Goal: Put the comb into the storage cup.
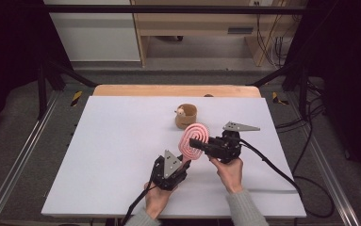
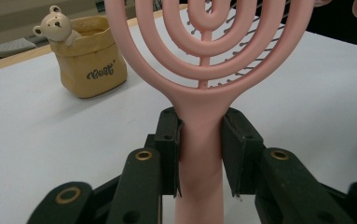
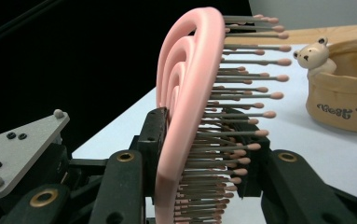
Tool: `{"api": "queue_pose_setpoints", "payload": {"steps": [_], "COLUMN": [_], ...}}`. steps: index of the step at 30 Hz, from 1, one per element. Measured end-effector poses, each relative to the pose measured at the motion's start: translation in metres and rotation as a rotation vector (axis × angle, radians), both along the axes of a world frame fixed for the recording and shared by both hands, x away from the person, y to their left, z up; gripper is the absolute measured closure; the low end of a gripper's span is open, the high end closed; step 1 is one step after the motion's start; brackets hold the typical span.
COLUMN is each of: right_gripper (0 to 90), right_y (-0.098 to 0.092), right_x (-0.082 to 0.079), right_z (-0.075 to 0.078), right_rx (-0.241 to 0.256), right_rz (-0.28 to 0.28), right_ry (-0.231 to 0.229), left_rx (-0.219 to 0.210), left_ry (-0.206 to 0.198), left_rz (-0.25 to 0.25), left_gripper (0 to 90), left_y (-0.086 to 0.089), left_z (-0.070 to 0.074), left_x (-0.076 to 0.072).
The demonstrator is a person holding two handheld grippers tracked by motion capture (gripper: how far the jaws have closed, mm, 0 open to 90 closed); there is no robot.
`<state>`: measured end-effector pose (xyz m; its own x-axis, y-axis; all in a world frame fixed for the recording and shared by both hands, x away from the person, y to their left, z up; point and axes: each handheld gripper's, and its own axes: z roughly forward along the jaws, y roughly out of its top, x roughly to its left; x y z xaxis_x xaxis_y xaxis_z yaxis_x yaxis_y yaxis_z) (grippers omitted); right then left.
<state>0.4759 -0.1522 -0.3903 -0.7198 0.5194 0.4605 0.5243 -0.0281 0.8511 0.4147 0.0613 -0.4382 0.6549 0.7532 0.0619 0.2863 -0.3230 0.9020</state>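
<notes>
Hairbrush (image 2: 204,70) top cut off; pouch (image 3: 348,93) cropped at edge.

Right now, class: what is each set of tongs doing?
Left tongs: closed on the pink hairbrush, gripping its handle.
Right tongs: closed across the hairbrush head, one jaw on its back, the other among the bristles.

A white table in a dim work space

The white table top (image 1: 121,155) rests on a wooden board (image 1: 176,90); behind are a grey floor (image 1: 192,66), wooden furniture (image 1: 197,21) and dark curtains (image 1: 8,52).

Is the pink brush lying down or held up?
Held up: the left gripper clamps the pink brush by its handle, off the table.
</notes>
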Motion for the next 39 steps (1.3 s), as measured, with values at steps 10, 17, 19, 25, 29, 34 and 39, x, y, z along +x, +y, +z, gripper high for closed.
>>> {"api": "queue_pose_setpoints", "payload": {"steps": [10, 17, 19, 25, 29, 34, 39], "right_gripper": [63.1, 63.2, 63.3, 63.4, 63.4, 63.5, 63.4], "right_y": [-0.002, -0.004, -0.005, -0.007, -0.008, -0.009, -0.012], "right_x": [-0.003, -0.005, -0.005, -0.005, -0.005, -0.005, -0.005], "right_z": [0.003, 0.006, 0.007, 0.009, 0.010, 0.011, 0.013], "right_rx": [0.024, 0.035, 0.036, 0.035, 0.033, 0.028, 0.020], "right_rz": [0.000, -0.002, -0.002, -0.002, -0.006, -0.014, -0.034], "right_ry": [-0.015, -0.026, -0.029, -0.031, -0.033, -0.035, -0.048], "left_rx": [-0.021, -0.033, -0.037, -0.050, -0.055, -0.063, -0.085], "left_ry": [-0.002, 0.003, 0.006, 0.016, 0.015, 0.015, 0.013], "left_rz": [-0.016, -0.025, -0.033, -0.052, -0.059, -0.066, -0.071], "left_gripper": [69.1, 68.8, 68.5, 65.5, 63.5, 59.8, 52.0], "left_y": [0.000, -0.003, -0.003, -0.004, -0.005, -0.006, -0.004], "left_z": [0.003, 0.006, 0.006, 0.008, 0.010, 0.010, 0.013], "left_x": [0.000, 0.000, 0.001, 0.001, 0.000, 0.000, -0.002]}}
